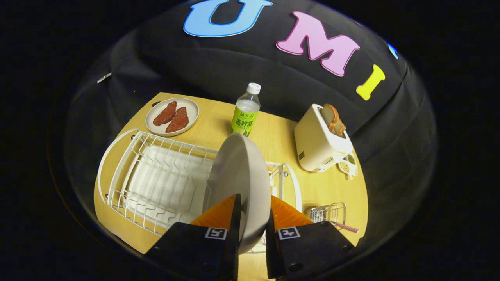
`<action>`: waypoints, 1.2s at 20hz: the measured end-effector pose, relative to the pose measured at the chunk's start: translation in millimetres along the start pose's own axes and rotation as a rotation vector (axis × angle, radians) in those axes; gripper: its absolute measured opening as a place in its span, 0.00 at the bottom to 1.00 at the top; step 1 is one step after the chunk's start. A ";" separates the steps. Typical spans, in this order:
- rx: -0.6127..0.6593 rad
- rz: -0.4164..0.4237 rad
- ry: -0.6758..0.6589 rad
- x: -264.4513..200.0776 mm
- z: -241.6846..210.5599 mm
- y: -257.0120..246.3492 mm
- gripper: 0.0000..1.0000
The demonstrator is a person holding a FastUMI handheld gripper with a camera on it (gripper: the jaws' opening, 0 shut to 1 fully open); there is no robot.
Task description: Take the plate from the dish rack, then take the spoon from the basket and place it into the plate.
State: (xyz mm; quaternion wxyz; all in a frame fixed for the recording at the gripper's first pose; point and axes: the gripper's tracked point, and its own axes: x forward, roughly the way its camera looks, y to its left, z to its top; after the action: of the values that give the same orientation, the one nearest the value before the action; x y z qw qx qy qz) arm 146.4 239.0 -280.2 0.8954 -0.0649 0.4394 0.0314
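A pale grey plate (pixel 238 171) stands on edge between my fingers, its rim caught in my gripper (pixel 253 218), which is shut on it. The plate hangs over the right end of the white wire dish rack (pixel 156 183), hiding part of it. Just right of my fingers sits a small wire basket (pixel 328 212), with the pink handle of the spoon (pixel 345 227) poking out of it toward the table's near right corner.
On the wooden table (pixel 277 136) beyond the rack are a plate with two reddish meat pieces (pixel 172 116), a clear bottle with a green label (pixel 247 111), and a cream toaster holding bread (pixel 322 138).
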 end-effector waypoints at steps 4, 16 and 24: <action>-0.175 -0.062 -0.080 -8.0 32.8 -6.5 0.27; 0.036 0.238 -0.254 -78.7 46.1 -39.6 0.27; 0.237 0.340 -0.283 -141.4 -21.1 -128.7 0.27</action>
State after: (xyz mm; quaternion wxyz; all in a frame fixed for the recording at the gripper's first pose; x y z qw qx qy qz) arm 57.9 108.7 -169.7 0.9312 0.1204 0.3148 0.1387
